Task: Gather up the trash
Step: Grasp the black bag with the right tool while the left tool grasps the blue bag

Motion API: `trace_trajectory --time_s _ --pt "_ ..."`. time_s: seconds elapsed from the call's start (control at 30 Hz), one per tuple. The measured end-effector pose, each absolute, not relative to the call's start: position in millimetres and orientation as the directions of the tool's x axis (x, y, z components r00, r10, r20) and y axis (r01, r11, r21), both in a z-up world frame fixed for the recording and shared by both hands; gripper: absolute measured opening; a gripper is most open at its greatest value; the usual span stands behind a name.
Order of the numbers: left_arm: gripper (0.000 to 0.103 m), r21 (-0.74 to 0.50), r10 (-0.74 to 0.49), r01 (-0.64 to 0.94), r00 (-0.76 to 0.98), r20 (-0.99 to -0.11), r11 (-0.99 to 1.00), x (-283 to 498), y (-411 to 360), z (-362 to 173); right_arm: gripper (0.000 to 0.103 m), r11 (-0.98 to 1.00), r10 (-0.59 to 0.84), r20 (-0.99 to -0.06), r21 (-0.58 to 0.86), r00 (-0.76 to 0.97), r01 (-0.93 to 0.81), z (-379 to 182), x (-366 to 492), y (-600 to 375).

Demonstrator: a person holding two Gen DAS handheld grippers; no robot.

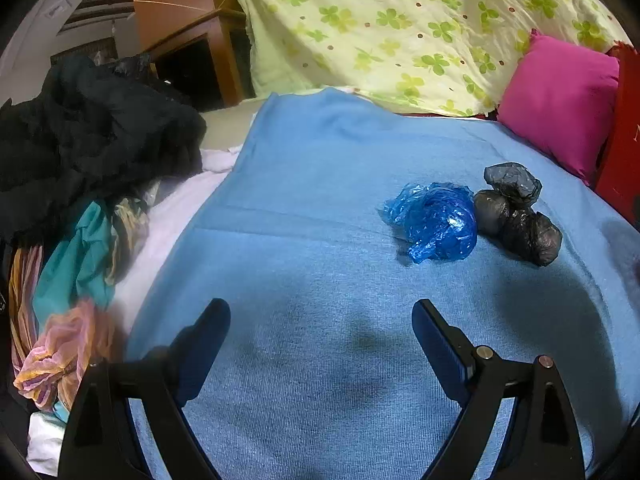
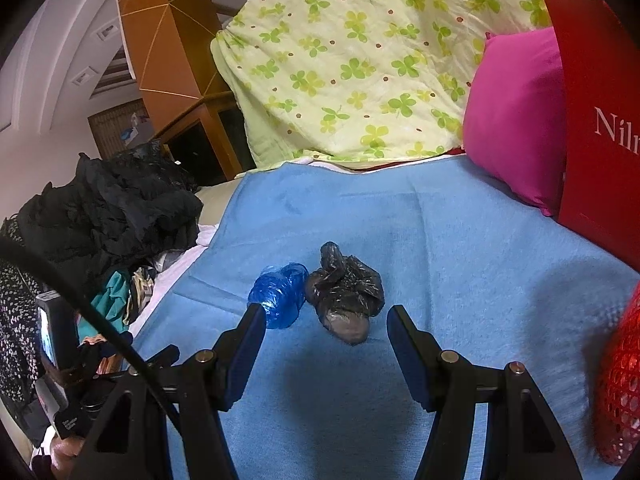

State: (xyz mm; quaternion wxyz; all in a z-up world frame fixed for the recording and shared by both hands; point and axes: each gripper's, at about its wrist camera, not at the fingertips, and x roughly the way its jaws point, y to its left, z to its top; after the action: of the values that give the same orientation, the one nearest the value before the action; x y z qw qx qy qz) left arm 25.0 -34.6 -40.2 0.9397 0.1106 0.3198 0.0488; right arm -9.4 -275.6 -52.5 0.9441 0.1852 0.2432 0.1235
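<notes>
- Right wrist view is mostly bed: a big light-blue knitted blanket (image 2: 460, 240) spread flat, with a pale yellow quilt printed with green clovers (image 2: 352, 60) heaped at the far end.
- Next biggest is the dark heap of black clothes (image 2: 112, 208) off the blanket's left edge, then a bright pink square cushion (image 2: 516, 120) at the far right with a red cardboard bag with white lettering (image 2: 600, 120) leaning in front of it. Some red mesh thing pokes in at the right edge, can't tell what it is.
- Now the actual trash, sitting mid-blanket: a crumpled blue plastic bag (image 2: 280, 292) and a knotted black plastic bag bundle (image 2: 346, 292), touching side by side, blue one on the left.
- right gripper (image 2: 322, 314) has its fingers apart with nothing between them, pointing right at the black bundle, which sits just beyond the tips. One fingertip overlaps the blue bag in the picture; can't tell if it touches.
- left gripper (image 1: 320, 312) is spread wide over bare blanket, empty, with both bags well ahead and off to its right.
- Handling guess: both look feather-light, soft and squashy, and the film is probably slippery. The black one has something lumpy inside. I'd pinch it at the knotted neck on top, since that's bunched and won't slide out. For the blue one, just squeeze across the crumpled middle.
</notes>
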Motion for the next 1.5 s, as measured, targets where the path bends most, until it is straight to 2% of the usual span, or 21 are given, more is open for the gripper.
trace_trajectory --time_s 1.27,1.5 --pt "0.092 0.232 0.143 0.003 0.78 -0.61 0.973 28.8 -34.8 -44.1 0.067 0.891 0.339 -0.445 0.434 0.829 -0.131 -65.4 4.8 -270.4" --pt "0.092 0.173 0.105 0.011 0.758 -0.644 0.985 41.8 -29.8 -45.5 0.067 0.895 0.327 -0.472 0.433 0.819 -0.108 -71.1 31.3 -271.2"
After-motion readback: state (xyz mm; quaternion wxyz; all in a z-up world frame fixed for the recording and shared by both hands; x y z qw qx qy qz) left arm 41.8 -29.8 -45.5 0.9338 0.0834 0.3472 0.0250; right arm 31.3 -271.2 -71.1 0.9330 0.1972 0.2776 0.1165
